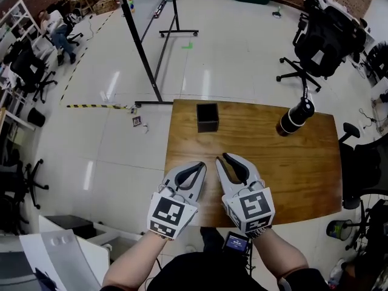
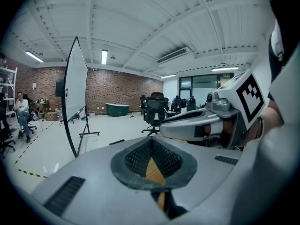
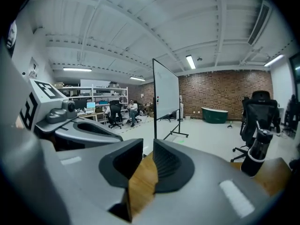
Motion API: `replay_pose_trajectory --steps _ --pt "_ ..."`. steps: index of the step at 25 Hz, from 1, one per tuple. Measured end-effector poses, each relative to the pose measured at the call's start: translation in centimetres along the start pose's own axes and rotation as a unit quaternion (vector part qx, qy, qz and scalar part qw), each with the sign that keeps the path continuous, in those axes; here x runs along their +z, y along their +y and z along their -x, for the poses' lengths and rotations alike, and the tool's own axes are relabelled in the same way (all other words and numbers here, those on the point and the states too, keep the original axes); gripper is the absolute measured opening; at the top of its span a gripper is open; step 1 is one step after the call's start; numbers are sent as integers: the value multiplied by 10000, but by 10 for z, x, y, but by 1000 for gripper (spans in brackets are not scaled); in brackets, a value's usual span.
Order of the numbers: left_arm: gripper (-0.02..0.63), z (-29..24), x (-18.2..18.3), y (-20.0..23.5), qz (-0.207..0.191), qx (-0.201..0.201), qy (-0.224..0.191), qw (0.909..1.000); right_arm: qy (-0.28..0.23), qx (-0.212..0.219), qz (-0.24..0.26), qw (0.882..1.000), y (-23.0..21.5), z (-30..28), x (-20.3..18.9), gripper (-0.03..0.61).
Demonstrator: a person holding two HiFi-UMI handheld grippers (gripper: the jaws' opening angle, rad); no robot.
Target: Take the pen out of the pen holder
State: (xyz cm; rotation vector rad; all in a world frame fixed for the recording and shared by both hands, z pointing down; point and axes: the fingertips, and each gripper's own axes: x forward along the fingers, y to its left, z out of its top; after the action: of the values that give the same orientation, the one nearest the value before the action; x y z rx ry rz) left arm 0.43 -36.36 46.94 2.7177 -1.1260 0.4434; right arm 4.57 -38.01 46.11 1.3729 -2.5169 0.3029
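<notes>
the left gripper (image 1: 200,165), lower left of centre, is seen with fingers together, empty. the pen holder (image 1: 207,117), above it on the table (image 1: 303,174), is shown only in the head view; no pen can be made out. the right gripper (image 1: 222,159), fingers apart on nothing, is best lowered straight over its open top.

Both forearms (image 1: 130,262) reach forward, side by side. The left claw (image 1: 200,166) has its tips together. The right claw (image 1: 222,158) stands slightly parted, gripping nothing.
</notes>
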Motion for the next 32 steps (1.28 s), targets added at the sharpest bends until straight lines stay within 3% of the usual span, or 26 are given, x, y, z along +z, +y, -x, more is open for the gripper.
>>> replay_pose_trajectory --steps 16,32 --pt "5 -113 -33 69 395 94 443 9982 697 7 -143 9975 -93 -130 -59 107" --pt "5 -148 -71 99 672 176 746 9948 1298 20 -29 9915 -123 -200 -111 114"
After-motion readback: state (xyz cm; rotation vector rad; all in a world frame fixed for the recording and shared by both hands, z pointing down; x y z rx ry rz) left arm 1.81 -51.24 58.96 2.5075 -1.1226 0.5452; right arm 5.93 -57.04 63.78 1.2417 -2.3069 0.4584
